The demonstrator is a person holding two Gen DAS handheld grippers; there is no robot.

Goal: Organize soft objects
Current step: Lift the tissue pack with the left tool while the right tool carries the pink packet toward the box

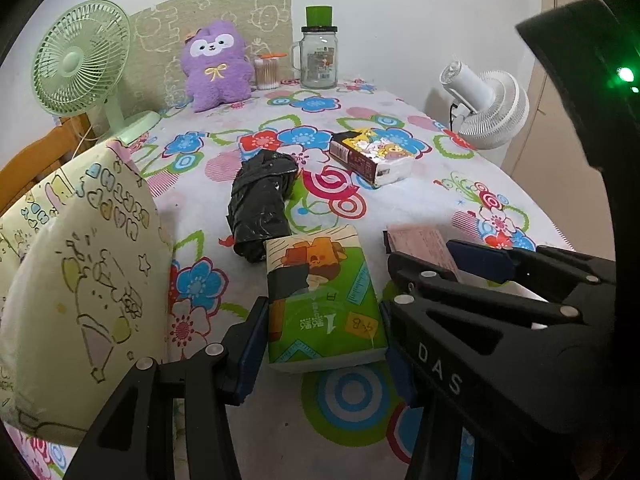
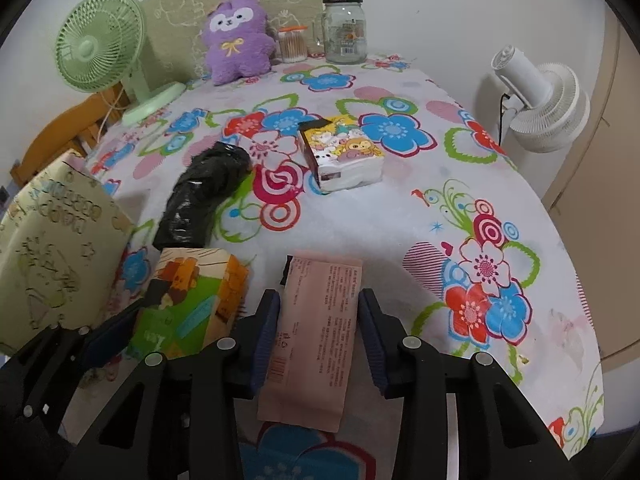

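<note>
A green tissue pack (image 1: 320, 300) lies on the flowered tablecloth (image 1: 420, 192), and my left gripper (image 1: 324, 340) is shut on its near end, a blue pad against each side. Right of it lies a pink tissue pack (image 2: 320, 320). My right gripper (image 2: 320, 336) is shut on it, both pads against its long edges. The left wrist view shows the pink pack (image 1: 420, 240) partly hidden behind the right gripper's fingers (image 1: 480, 258). A black plastic bag bundle (image 1: 260, 204) touches the green pack's far end. Further back lies a cartoon-printed tissue pack (image 1: 372, 152). A purple plush (image 1: 216, 68) sits at the back.
A cream printed pillow (image 1: 80, 280) stands at the left edge, close to the green pack. A green fan (image 1: 80, 60) is at the back left. A glass jar (image 1: 319, 56) and a cotton swab tub (image 1: 267, 72) stand at the back. Off the table's right side stands a white fan (image 1: 488, 108).
</note>
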